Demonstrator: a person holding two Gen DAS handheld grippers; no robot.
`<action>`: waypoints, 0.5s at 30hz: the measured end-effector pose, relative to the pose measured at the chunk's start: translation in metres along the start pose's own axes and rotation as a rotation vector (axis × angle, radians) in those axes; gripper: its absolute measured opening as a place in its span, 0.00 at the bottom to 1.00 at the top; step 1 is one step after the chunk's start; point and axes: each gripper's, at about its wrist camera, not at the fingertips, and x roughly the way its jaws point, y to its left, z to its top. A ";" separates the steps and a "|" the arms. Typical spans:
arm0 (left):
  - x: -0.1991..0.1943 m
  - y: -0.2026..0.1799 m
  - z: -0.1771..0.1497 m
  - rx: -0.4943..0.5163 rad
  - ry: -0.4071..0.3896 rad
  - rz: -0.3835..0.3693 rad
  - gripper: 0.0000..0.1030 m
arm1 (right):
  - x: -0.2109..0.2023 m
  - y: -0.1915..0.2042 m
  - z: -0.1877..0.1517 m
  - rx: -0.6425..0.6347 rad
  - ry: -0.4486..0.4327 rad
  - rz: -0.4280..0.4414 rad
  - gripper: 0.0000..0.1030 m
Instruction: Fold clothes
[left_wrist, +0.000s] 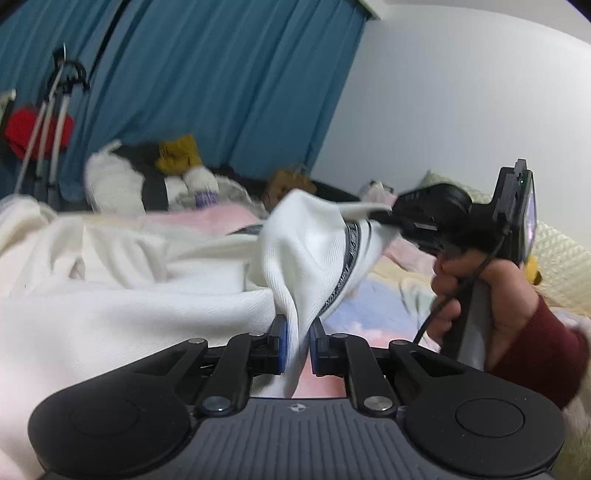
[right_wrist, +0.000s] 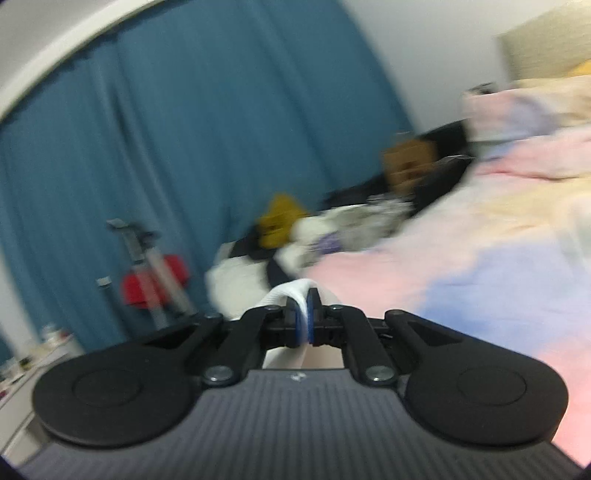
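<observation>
A white knit garment (left_wrist: 155, 280) with a dark lettered band (left_wrist: 349, 258) lies bunched over the bed. My left gripper (left_wrist: 297, 332) is shut on a fold of its cloth, which rises between the blue pads. In the left wrist view my right gripper (left_wrist: 384, 216) pinches another corner of the same garment, held up at the right by a hand (left_wrist: 476, 291) in a dark red sleeve. The right wrist view is blurred; there my right gripper (right_wrist: 304, 317) is shut on a strip of the white garment (right_wrist: 295, 290).
The bed carries a pink, blue and yellow cover (right_wrist: 461, 258). A heap of other clothes (left_wrist: 177, 173), white, mustard and black, lies along its far side by a teal curtain (left_wrist: 221, 81). A stand with a red thing (left_wrist: 37, 129) is at the left.
</observation>
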 end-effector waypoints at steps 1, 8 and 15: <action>0.004 -0.002 -0.003 0.008 0.042 0.020 0.12 | 0.000 -0.004 -0.006 -0.011 0.051 -0.048 0.07; 0.034 -0.003 -0.045 0.018 0.348 0.139 0.12 | 0.005 -0.067 -0.029 0.215 0.371 -0.124 0.25; 0.034 0.012 -0.036 -0.071 0.360 0.137 0.13 | -0.007 -0.060 0.004 0.105 0.192 -0.004 0.85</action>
